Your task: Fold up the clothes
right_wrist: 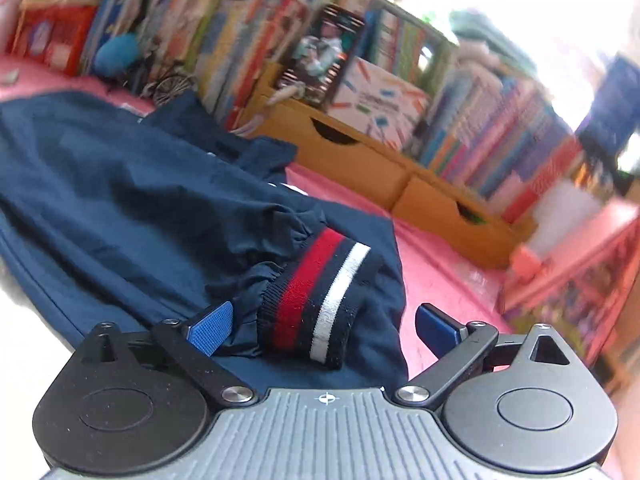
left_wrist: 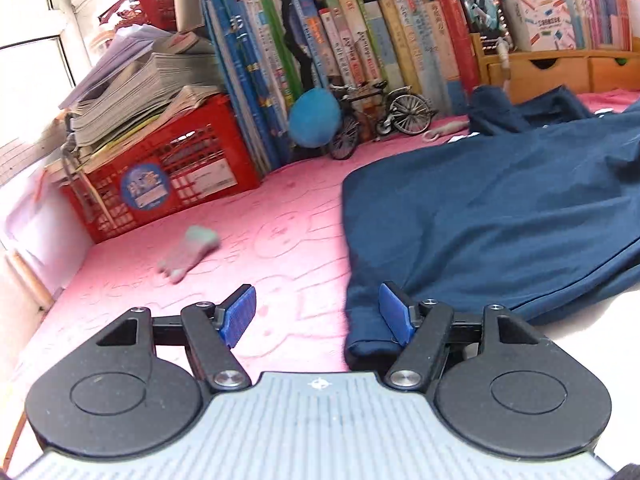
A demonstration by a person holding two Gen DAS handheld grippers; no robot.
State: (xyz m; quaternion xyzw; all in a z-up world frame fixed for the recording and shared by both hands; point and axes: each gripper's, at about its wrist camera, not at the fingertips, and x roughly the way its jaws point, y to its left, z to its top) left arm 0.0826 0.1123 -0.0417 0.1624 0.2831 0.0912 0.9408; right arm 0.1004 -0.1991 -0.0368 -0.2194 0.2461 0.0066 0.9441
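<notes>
The left gripper (left_wrist: 318,314) hangs spread wide over the pink mat (left_wrist: 256,232), its right pad just at the near corner of the navy garment (left_wrist: 500,216), nothing pinched. The right gripper (right_wrist: 324,326) is also spread wide, straddling the striped cuff (right_wrist: 320,300) of that garment, red, navy and white bands lying between its pads without being clamped. The garment sprawls across the mat's middle. Around it: a small grey toy (left_wrist: 190,252) lying loose left of the cloth, a red crate (left_wrist: 168,176) stacked with papers, a model bicycle (left_wrist: 380,116) and blue plush (left_wrist: 314,118) before the row of books (left_wrist: 360,40), and wooden drawers (right_wrist: 360,160) close behind the far sleeve
</notes>
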